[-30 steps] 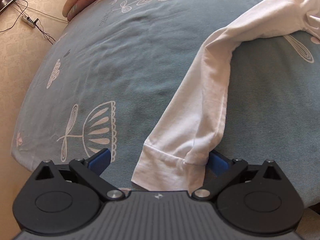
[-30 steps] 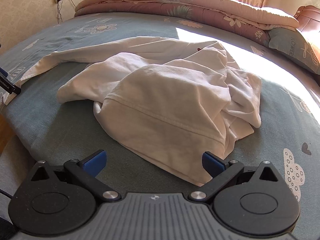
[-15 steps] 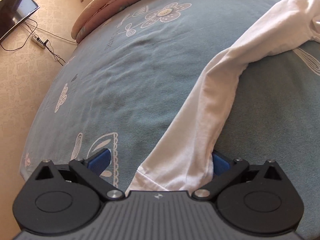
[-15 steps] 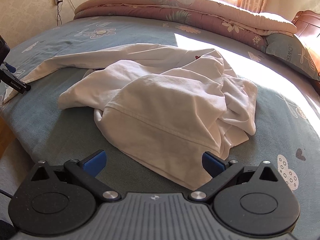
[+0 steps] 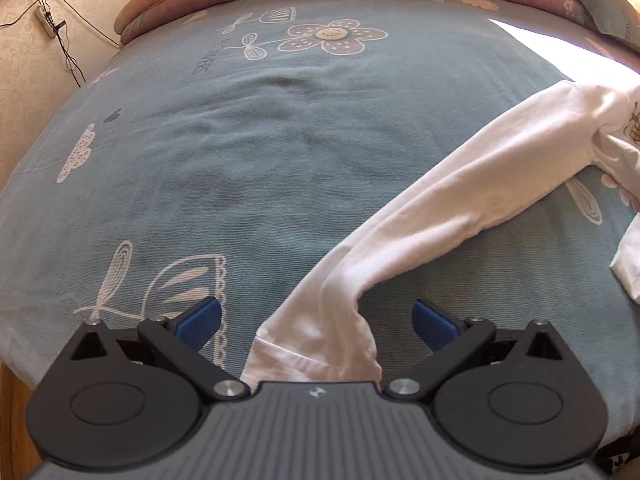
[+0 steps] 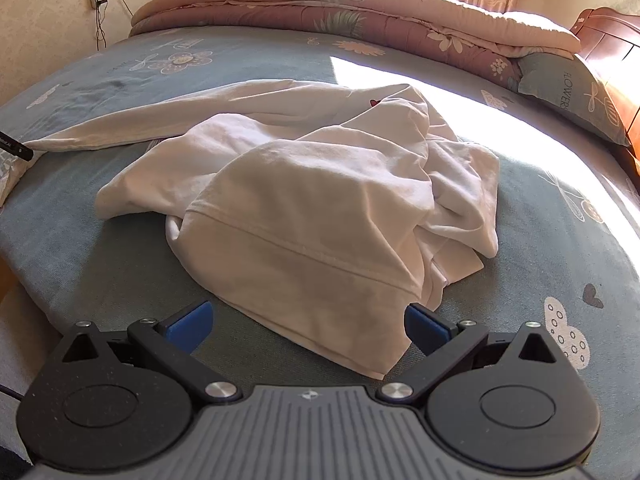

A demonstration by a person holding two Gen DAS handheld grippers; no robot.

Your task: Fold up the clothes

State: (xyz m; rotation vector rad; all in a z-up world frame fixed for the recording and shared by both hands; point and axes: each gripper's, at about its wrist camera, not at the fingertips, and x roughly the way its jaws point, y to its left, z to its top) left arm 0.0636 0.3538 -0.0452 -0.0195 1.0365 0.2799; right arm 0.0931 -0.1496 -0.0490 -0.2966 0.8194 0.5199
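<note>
A white shirt [image 6: 320, 200] lies crumpled in a soft heap on the blue flower-print bed [image 5: 240, 152], one sleeve [image 5: 420, 224] stretched out flat. The left tongs [image 5: 316, 318] gape wide around its cuff; the right tongs [image 6: 308, 320] stand wide at the hem. A pink quilt [image 6: 360, 12] lies folded beyond.

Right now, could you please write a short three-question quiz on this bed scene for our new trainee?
1. True or false: the left gripper is shut on the sleeve cuff.
2. What lies bunched in front of the right gripper? A) white shirt B) blue towel C) grey socks
3. Fill in: the quilt is folded along the bed's ____ edge.

Key: 1 false, the jaws stand open on either side of the cuff. 2 A. 3 far.
</note>
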